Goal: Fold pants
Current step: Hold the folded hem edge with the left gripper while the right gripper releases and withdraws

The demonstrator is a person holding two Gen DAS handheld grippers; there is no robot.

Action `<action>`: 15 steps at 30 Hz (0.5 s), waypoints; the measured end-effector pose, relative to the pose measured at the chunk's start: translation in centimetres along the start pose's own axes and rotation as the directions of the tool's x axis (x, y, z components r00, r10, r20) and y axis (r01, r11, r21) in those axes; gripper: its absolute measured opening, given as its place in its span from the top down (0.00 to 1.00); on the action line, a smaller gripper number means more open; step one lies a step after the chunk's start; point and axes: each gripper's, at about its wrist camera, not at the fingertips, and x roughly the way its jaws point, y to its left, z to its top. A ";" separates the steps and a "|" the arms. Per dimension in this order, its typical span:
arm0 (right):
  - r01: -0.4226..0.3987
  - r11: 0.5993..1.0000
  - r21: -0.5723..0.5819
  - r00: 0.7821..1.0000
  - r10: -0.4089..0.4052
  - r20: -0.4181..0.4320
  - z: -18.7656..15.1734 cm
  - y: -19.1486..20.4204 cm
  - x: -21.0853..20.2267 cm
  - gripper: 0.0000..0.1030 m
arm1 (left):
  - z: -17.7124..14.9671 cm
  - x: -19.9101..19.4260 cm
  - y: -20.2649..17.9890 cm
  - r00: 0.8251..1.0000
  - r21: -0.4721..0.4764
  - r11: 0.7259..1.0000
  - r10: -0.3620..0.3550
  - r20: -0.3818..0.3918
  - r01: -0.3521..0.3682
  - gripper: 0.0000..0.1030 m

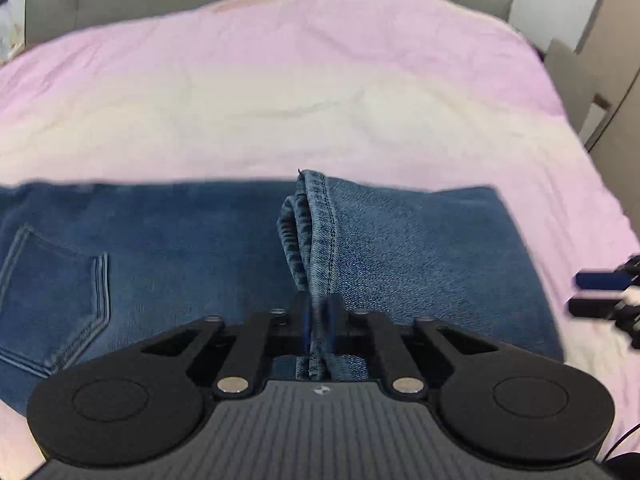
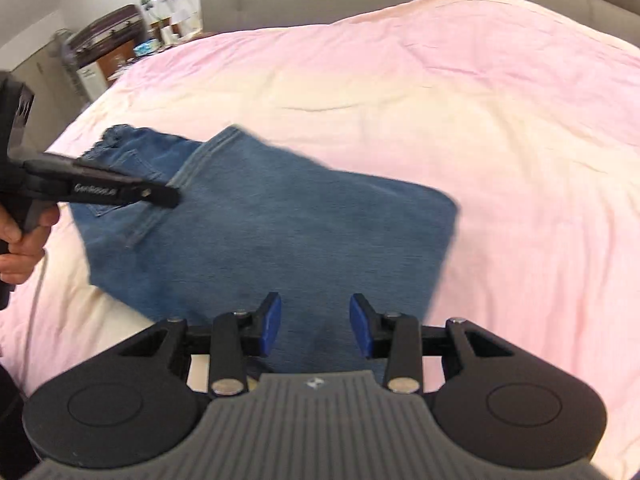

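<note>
While the jeans (image 2: 256, 216) are lying already folded into a short stack on the bed (image 2: 480, 120), we are judging the fold as partly done. At nine o'clock our left gripper (image 1: 318, 320) is pinching a raised hem between fully closed jaws. Toward three o'clock our right gripper (image 2: 314, 328) is hovering with jaws partly open and empty; another fold is likely remaining.

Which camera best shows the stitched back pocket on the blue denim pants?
The left wrist view: the stitched back pocket on the blue denim pants lies large and unobstructed at left. In the right wrist view it is small and partly hidden behind the left gripper.
</note>
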 end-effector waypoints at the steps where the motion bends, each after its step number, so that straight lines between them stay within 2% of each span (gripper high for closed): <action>1: 0.020 1.000 -0.020 1.000 -0.020 0.007 0.1 -0.4 0.4 0.69 | -0.3 0.9 0.2 1.000 -0.007 1.000 0.003 -0.017 -0.003 0.97; 2: 0.049 0.997 -0.052 0.999 -0.048 0.013 0.2 -0.6 0.8 0.79 | -0.7 1.7 0.5 0.999 -0.017 1.000 -0.003 -0.040 0.002 0.97; 3: 0.072 0.994 -0.086 0.997 -0.072 0.011 0.3 -0.9 1.4 0.85 | -1.3 2.2 0.9 0.998 -0.021 1.000 -0.001 -0.056 0.000 0.97; 7: 0.111 0.985 -0.131 0.993 -0.114 -0.016 1.5 -2.4 4.7 0.89 | -1.6 4.0 -0.3 0.996 0.025 0.999 0.036 -0.083 -0.034 0.95; 11: 0.126 0.977 -0.170 0.990 -0.133 -0.034 3.4 -3.7 8.5 0.89 | -1.0 4.9 -0.7 0.994 0.053 0.998 0.027 -0.110 -0.021 0.94; 15: 0.165 0.960 -0.227 0.982 -0.182 -0.055 5.3 -3.9 12.9 0.92 | -1.7 4.9 -0.5 0.995 0.072 0.997 0.020 -0.101 -0.013 0.92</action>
